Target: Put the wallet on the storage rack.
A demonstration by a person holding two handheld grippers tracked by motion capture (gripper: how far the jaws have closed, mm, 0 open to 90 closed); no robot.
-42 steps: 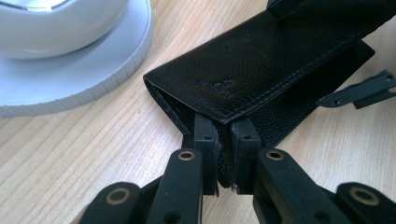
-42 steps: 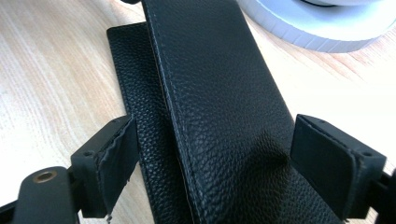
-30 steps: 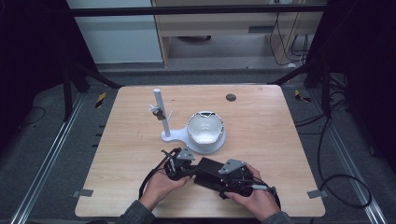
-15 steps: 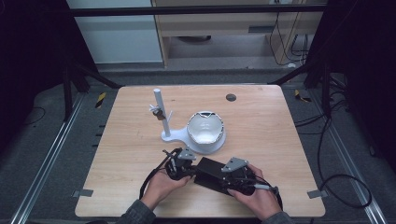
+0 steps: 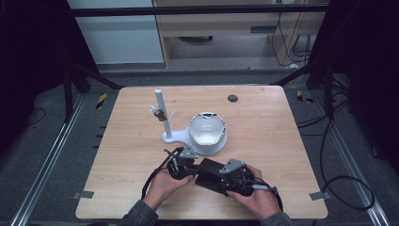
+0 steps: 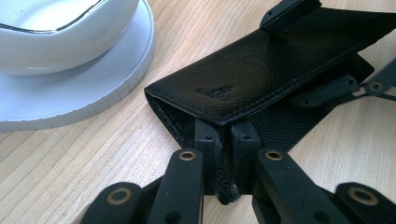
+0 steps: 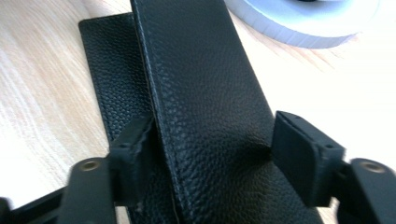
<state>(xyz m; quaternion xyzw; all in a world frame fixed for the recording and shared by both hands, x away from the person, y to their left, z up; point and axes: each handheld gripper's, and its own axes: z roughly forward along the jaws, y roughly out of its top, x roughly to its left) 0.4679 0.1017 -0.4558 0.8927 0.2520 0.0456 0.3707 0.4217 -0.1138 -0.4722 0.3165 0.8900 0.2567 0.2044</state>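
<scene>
Jaws of the left gripper (image 6: 223,154) are clamped on the near edge of the black wallet (image 6: 261,79), pinning one corner so the thing cannot slide on the desk (image 5: 131,141). Those of the right gripper (image 7: 219,154) have just been closing around the raised flap from the other end; its right pad seems to meet the leather, though the left one looks just short of it, so I would not call that a firm grip yet. With one end anchored, the flap can be folded or lifted. From the high view the wallet (image 5: 214,175) lies at the desk's near edge, just before the white stand (image 5: 197,136).
</scene>
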